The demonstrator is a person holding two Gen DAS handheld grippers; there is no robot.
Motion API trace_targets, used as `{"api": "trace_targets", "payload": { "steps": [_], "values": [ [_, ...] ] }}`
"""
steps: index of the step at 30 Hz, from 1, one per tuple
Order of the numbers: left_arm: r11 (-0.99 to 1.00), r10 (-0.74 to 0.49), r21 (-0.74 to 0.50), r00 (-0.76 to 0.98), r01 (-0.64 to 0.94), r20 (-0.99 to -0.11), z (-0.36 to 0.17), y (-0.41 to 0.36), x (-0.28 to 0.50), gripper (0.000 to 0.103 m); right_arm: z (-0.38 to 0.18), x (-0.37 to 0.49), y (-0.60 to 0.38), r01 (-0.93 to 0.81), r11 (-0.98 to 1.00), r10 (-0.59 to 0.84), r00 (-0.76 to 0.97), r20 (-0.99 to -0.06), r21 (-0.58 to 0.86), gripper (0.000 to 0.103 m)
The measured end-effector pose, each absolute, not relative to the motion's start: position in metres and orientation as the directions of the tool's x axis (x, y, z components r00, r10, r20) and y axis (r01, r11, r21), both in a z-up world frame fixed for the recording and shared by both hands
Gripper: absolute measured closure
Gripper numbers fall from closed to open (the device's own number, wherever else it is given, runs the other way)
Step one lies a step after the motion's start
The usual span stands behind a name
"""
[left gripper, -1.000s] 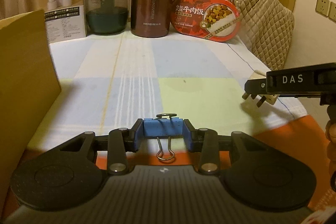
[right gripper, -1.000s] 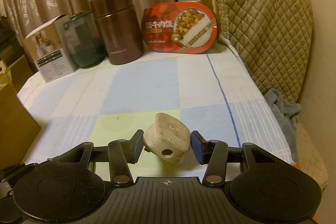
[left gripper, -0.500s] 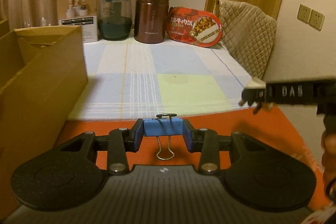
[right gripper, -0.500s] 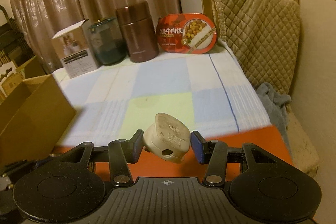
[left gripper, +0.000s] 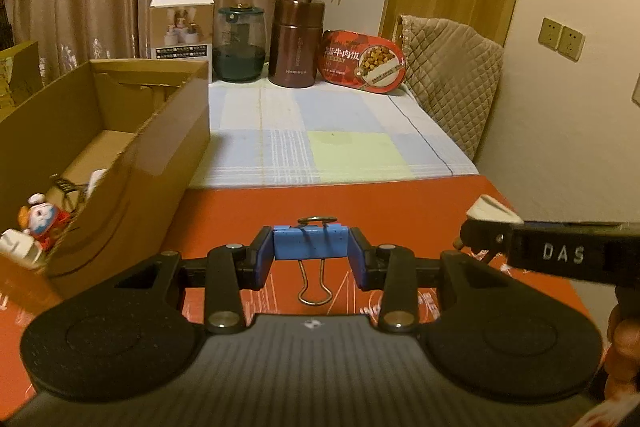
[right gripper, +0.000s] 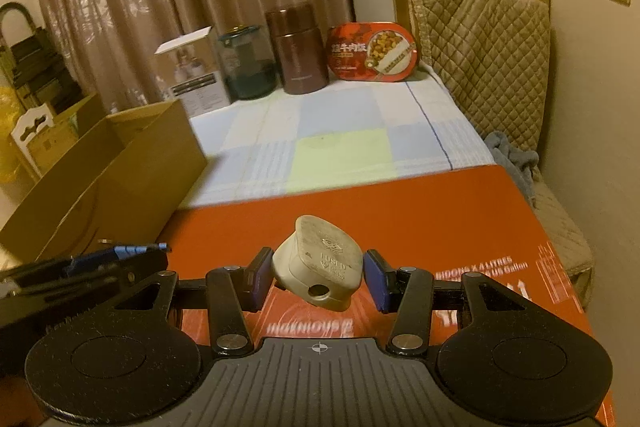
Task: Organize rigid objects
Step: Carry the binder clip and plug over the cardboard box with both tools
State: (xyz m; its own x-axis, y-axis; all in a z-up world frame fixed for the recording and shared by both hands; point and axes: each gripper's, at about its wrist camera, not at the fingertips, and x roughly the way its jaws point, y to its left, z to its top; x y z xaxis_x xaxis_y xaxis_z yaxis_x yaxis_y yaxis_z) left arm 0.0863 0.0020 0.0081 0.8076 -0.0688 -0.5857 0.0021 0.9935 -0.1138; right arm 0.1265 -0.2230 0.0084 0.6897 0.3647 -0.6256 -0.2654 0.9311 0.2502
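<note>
Tongs [left gripper: 311, 254] clamp binder clip [left gripper: 311, 245] (blue).

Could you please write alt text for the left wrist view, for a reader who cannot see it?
The left tool grips a blue binder clip above a red surface. An open cardboard box holding a small toy figure sits left.

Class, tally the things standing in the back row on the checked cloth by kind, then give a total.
Boxes: 1, white box
Jars: 1, glass jar
Flasks: 1, brown flask
Meal trays: 1, red meal tray
Total: 4
</note>
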Motion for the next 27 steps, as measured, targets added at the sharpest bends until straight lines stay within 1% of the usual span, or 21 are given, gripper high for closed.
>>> {"api": "trace_targets", "payload": {
  "steps": [11, 27],
  "values": [
    [0.994, -0.076, -0.107, 0.829, 0.02, -0.554, 0.034, 0.009, 0.042, 0.069, 0.028, 0.083, -0.208, -0.3, 0.93, 0.367, 0.7, -0.612, 0.214, 0.058],
    [0.995, -0.076, -0.1, 0.836, 0.026, -0.543, 0.057, 0.034, 0.019, 0.069, 0.045, 0.069, -0.176, -0.379, 0.905, 0.415, 0.691, -0.592, 0.192, 0.058]
  ]
}}
